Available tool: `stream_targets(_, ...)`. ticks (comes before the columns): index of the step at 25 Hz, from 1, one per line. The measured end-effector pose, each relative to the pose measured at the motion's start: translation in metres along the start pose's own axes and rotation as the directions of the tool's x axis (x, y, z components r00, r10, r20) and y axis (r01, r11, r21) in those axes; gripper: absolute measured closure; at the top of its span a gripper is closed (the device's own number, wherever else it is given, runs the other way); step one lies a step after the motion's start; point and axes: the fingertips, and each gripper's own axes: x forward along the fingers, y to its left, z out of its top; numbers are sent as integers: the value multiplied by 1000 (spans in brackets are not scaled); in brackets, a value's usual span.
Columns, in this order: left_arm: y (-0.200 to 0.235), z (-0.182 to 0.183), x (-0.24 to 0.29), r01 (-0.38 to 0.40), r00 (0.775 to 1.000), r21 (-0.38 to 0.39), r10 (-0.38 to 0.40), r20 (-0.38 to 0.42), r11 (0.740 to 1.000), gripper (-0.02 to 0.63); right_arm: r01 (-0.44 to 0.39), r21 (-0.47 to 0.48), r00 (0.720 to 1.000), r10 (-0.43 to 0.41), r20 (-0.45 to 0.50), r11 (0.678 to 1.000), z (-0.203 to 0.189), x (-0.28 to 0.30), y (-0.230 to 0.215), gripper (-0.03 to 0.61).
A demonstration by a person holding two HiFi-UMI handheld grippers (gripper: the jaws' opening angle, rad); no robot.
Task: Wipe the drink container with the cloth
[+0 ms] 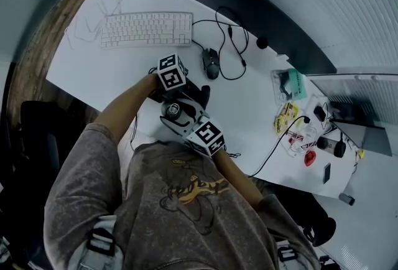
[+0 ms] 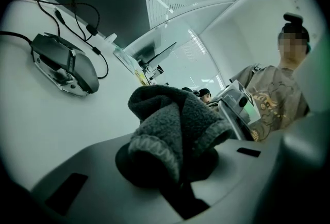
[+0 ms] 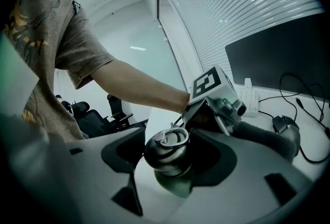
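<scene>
A silvery drink can (image 3: 166,152) with a pull-tab top sits tilted between the two dark pads of my right gripper (image 3: 167,158), which is shut on it. In the head view the can (image 1: 173,109) hangs close to my chest above the white desk's (image 1: 249,107) front edge, with the right gripper (image 1: 179,116) around it. My left gripper (image 2: 172,163) is shut on a bunched dark grey fleece cloth (image 2: 175,120). The cloth (image 1: 200,96) lies just beyond the can, and whether the two touch is unclear. In the right gripper view, the left gripper (image 3: 221,112) stands right behind the can.
A white keyboard (image 1: 147,28) and a wired black mouse (image 1: 211,63) lie farther back on the desk, with a dark monitor (image 1: 249,7) behind. Cables, packets and small items (image 1: 298,125) clutter the right end. A black chair (image 1: 37,125) stands at the left.
</scene>
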Motion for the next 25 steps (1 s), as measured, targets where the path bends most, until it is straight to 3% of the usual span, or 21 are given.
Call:
stream_targets(11, 2, -6, -10, 3, 1000, -44, -4, -17, 999, 554, -1, 35, 1000, 0, 25, 999, -1, -1, -1, 301)
stream_targets(18, 10, -13, -28, -71, 997, -77, 73, 34, 995, 554, -8, 48, 999, 6, 32, 999, -2, -2, -2, 299)
stream_targets(25, -4, -15, -41, -92, 991, -96, 101, 89, 991, 554, -13, 49, 999, 11, 32, 999, -2, -2, -3, 298)
